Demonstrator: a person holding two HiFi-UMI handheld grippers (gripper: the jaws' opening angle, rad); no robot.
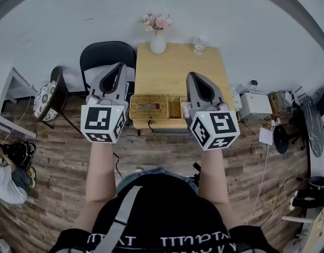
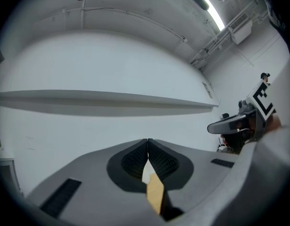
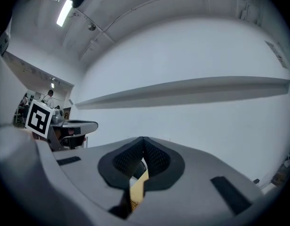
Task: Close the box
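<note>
Jaws of the left gripper are pinched together on nothing; the right gripper is likewise closed and empty. Both are held up level. Below and between them the wicker box sits at the near edge of the wooden table, with a flower vase at the far edge.

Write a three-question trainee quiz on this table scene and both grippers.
1. True or false: the white vase of pink flowers stands at the far edge of the light wooden table.
2. The woven wicker box sits at the table's: A near edge; B far edge; C middle.
3. Fill in: the jaws of the left gripper and right gripper are both ___.
Key: 1 true; 2 A; 3 shut.
</note>
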